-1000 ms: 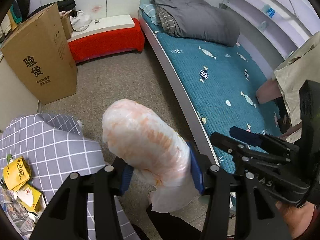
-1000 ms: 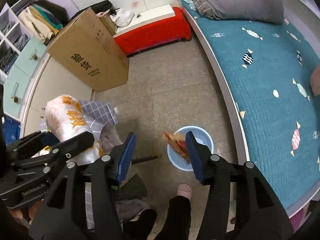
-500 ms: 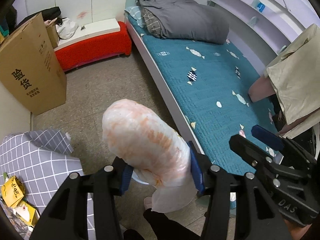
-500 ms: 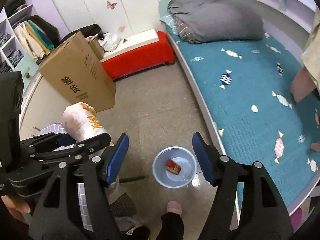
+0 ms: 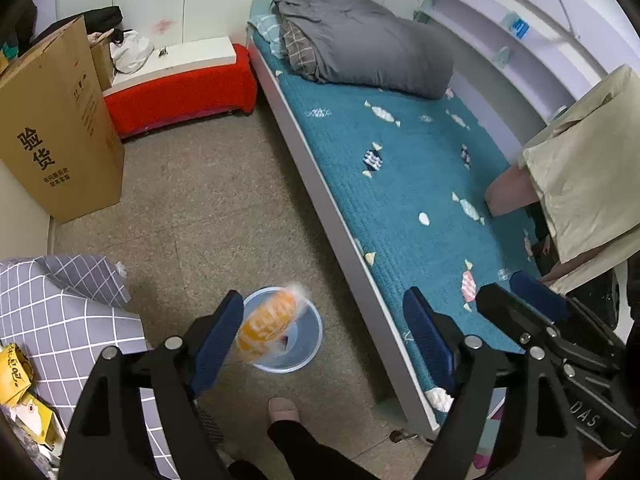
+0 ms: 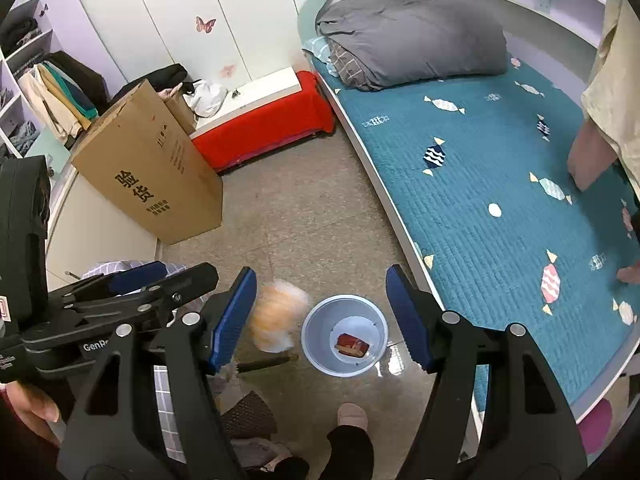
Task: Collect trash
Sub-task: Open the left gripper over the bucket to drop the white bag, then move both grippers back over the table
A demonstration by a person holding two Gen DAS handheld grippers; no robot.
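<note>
We are looking down at a bedroom floor from two hand-held grippers, reading left to right. At far left in the left wrist view a grey checked cloth lies heaped, with yellow wrappers at its edge, likely more trash to gather. Next comes the left gripper: its jaws are opening, standing wide, and nothing is pressed between them. Just below them an orange and white plastic bag is blurred in mid-air, free of the blue pads, over the near rim of the pale blue bin on the floor. We judge it was let go there so it drops in. From the right wrist view the bag appears just left of the bin, so we cannot tell if it will land inside. The bag looks puffy, crinkled and light. A small red packet already lies in the bin. The right gripper hangs above, jaws wide and empty. The blue bed fills the right
</note>
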